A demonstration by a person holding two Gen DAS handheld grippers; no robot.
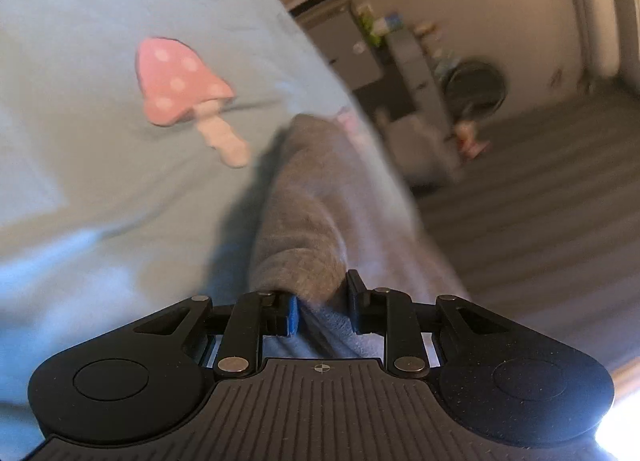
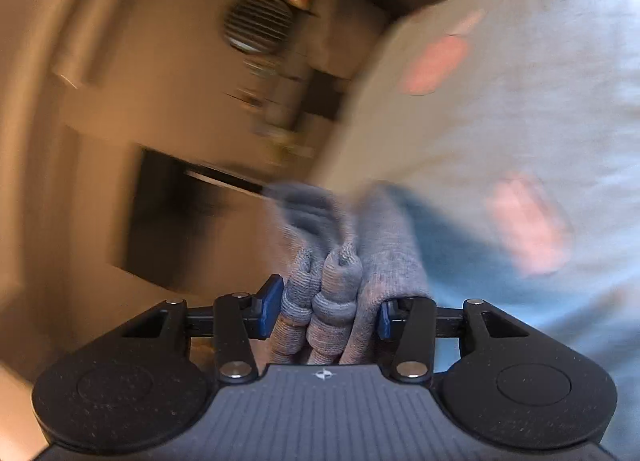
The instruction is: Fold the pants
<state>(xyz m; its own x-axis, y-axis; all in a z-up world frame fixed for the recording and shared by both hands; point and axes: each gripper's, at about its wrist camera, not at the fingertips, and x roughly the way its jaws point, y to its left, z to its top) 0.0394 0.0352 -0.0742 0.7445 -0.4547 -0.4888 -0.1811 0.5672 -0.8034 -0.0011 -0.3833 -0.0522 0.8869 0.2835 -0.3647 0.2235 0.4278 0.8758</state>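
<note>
The grey pants [image 1: 304, 205] lie along the edge of a bed with a light blue sheet [image 1: 100, 165] printed with pink mushrooms. My left gripper [image 1: 322, 307] is shut on a fold of the grey fabric, which runs away from the fingers toward the bed's edge. My right gripper [image 2: 326, 311] is shut on a thick bunch of the grey pants [image 2: 332, 285], with several rolled folds between the blue pads [image 2: 269, 307]. The right wrist view is blurred by motion.
The bed's edge [image 1: 360, 109] drops to a dark striped floor [image 1: 540, 201]. Shelves and a round appliance door [image 1: 474, 87] stand at the far wall. A dark panel [image 2: 172, 217] and a round vent [image 2: 258, 23] show in the right wrist view.
</note>
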